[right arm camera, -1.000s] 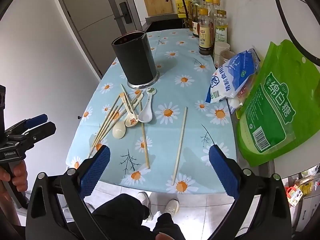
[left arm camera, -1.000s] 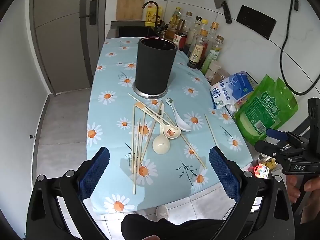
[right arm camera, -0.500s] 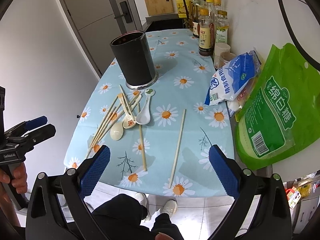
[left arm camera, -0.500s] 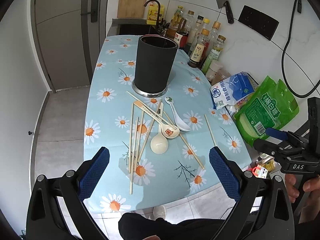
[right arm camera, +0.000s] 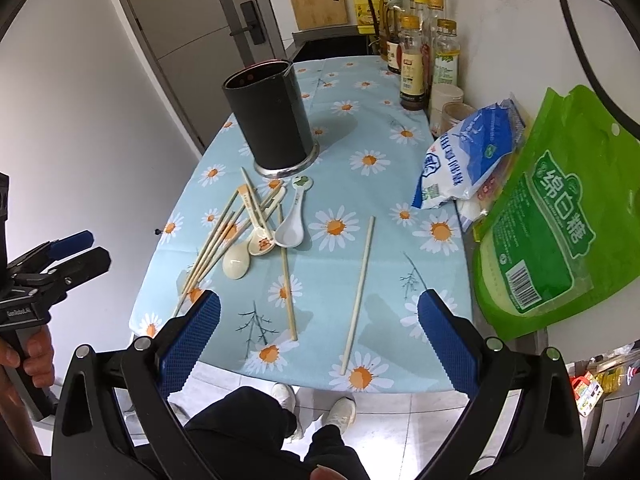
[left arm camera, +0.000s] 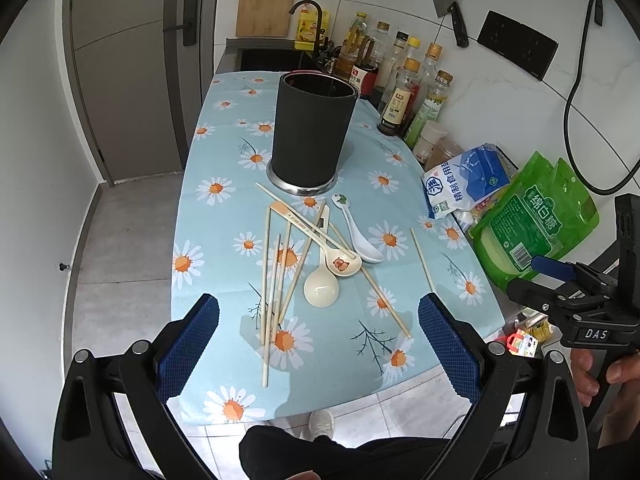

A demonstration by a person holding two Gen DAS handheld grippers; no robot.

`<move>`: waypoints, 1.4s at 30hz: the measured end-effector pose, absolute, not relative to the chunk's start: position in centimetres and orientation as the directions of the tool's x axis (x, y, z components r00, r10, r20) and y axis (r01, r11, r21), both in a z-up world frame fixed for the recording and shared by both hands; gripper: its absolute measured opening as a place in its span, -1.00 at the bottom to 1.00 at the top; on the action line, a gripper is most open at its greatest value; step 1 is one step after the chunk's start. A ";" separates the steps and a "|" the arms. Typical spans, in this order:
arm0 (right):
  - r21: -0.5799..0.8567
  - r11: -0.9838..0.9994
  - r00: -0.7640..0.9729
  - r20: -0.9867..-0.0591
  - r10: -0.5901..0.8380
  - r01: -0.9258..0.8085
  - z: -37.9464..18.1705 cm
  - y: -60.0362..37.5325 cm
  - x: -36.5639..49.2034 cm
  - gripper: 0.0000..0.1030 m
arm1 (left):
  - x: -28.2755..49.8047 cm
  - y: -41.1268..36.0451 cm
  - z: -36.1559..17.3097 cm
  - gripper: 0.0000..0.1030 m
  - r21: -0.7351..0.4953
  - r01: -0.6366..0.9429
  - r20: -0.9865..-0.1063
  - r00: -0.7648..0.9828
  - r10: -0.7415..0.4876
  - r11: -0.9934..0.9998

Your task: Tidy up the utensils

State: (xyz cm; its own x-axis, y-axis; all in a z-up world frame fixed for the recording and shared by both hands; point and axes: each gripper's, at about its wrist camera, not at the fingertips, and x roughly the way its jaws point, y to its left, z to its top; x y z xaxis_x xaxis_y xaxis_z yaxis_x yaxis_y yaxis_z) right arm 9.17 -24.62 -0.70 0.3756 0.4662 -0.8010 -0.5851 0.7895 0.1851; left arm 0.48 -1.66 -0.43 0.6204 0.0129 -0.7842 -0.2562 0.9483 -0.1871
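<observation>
1. Left gripper (left arm camera: 318,344): held above the near edge of the table (left arm camera: 216,216), jaws spread wide, nothing between the blue pads (left arm camera: 188,344).
2. Right gripper (right arm camera: 318,344): likewise over the near edge, toward the right corner, jaws released and empty.
3. Black utensil holder (left arm camera: 312,136): upright on a metal base near the middle of the table, back from the near edge.
4. Chopsticks (left arm camera: 276,280): loose, crossed in a heap just in front of the holder, toward the left edge.
5. Three spoons: cream spoon (left arm camera: 321,288), spoon with a pig print (left arm camera: 340,265) and white spoon (left arm camera: 362,240), lying among the heap, bowls toward the near edge.
6. Single chopstick (right arm camera: 358,292): alone, apart from the heap, toward the right edge.
7. Blue-white bag (right arm camera: 468,156) and green bag (right arm camera: 556,232): along the right edge, against the wall.
8. Bottles (left arm camera: 408,92): clustered at the far right corner.
</observation>
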 end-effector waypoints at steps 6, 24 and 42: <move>0.188 0.795 0.370 -0.807 0.460 -0.577 -0.8 -24.8 9.2 0.90 | 0.2 -1.5 -0.5 0.87 -0.186 -0.253 -0.783 0.622 0.012 0.949; 0.200 0.785 0.354 -0.808 0.470 -0.586 -0.8 -24.6 9.1 0.90 | -0.2 -1.6 -0.6 0.87 -0.185 -0.249 -0.788 0.616 0.008 0.951; 0.218 0.766 0.312 -0.820 0.480 -0.605 -1.4 -24.3 9.6 0.90 | 0.2 -2.6 -0.3 0.87 -0.174 -0.264 -0.803 0.596 0.018 0.949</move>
